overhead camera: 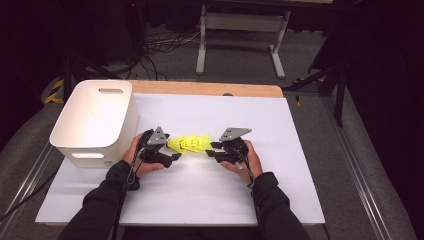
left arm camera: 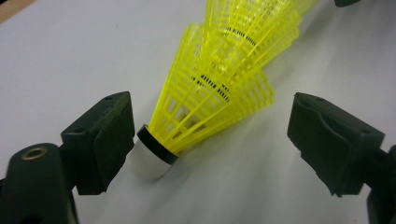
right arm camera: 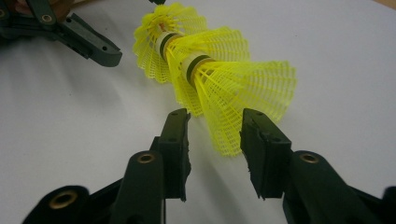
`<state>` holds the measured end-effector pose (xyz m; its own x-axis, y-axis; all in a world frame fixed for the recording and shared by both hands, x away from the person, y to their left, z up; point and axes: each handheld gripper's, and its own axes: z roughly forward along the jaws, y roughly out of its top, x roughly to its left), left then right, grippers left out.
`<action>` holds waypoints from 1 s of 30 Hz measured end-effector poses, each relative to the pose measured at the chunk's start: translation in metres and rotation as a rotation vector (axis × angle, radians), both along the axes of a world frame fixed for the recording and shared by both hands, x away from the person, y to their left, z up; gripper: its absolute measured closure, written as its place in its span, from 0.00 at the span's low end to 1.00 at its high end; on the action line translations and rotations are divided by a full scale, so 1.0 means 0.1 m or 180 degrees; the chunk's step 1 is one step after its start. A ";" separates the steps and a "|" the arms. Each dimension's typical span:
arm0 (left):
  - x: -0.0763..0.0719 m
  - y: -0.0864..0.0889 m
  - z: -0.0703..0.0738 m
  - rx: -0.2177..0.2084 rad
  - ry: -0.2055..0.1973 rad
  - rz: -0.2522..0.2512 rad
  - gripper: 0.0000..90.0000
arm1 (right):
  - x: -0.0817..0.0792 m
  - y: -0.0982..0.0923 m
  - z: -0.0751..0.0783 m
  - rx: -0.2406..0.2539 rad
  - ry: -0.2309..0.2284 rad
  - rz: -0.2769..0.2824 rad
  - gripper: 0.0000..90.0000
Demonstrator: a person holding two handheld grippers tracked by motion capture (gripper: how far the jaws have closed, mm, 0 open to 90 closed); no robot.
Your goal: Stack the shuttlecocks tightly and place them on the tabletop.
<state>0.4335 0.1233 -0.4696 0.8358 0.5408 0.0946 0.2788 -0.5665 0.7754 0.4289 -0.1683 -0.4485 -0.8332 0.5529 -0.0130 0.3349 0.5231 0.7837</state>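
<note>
Three yellow mesh shuttlecocks (overhead camera: 192,143) lie nested in one row on their side on the white table sheet (overhead camera: 200,195), between my two grippers. My left gripper (overhead camera: 174,149) is at the cork end. In the left gripper view its jaws (left arm camera: 210,112) stand wide open, and the white cork (left arm camera: 149,161) with its black band rests next to the left jaw. My right gripper (overhead camera: 212,149) is at the skirt end. In the right gripper view the jaws (right arm camera: 215,116) straddle the rim of the nearest skirt (right arm camera: 243,93), with a gap at the left pad.
A white plastic bin (overhead camera: 95,117) with handle slots stands at the left, close to my left hand. The table's wooden far edge (overhead camera: 210,89) shows behind the sheet. Beyond it are a metal frame's legs (overhead camera: 240,40) and cables on the floor.
</note>
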 end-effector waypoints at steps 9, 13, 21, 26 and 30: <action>0.00 -0.01 -0.03 0.0099 -0.0033 0.0084 0.19 | 0.11 0.19 -0.01 -0.0103 0.0048 0.0019 0.86; -0.01 -0.01 -0.02 0.0094 -0.0044 0.0124 0.23 | 0.12 0.25 -0.03 -0.0087 0.0083 0.0083 0.85; -0.04 0.00 -0.03 0.0139 -0.0045 0.0195 0.21 | 0.12 0.26 -0.03 0.0063 0.0156 0.0155 0.70; -0.05 0.00 -0.06 0.0243 -0.0029 0.0238 0.20 | 0.11 0.24 -0.03 0.0107 0.0222 0.0163 0.64; -0.01 -0.01 -0.11 0.0293 0.0026 0.0303 0.20 | 0.10 0.26 -0.03 0.0093 0.0201 0.0159 0.67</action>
